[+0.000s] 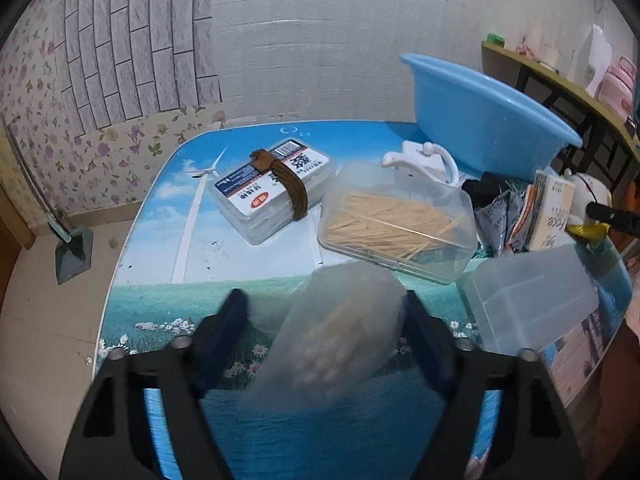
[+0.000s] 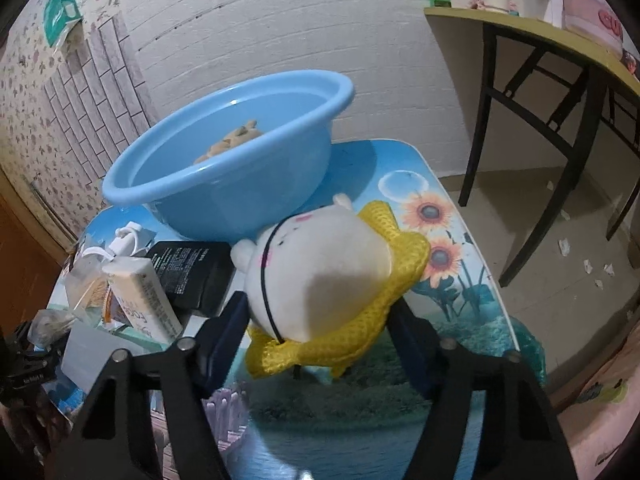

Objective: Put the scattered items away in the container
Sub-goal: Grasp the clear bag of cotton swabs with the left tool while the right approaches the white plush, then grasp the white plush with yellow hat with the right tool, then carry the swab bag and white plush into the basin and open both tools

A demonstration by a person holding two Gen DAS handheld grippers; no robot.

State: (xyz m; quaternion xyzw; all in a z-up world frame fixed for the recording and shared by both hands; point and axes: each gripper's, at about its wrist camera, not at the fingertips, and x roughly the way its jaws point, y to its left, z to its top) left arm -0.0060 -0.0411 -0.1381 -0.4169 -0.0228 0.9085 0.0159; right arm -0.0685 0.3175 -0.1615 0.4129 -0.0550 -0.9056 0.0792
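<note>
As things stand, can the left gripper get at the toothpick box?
Probably not yet: the left gripper is already shut on a translucent pouch. The toothpick box lies just ahead, unblocked.
</note>
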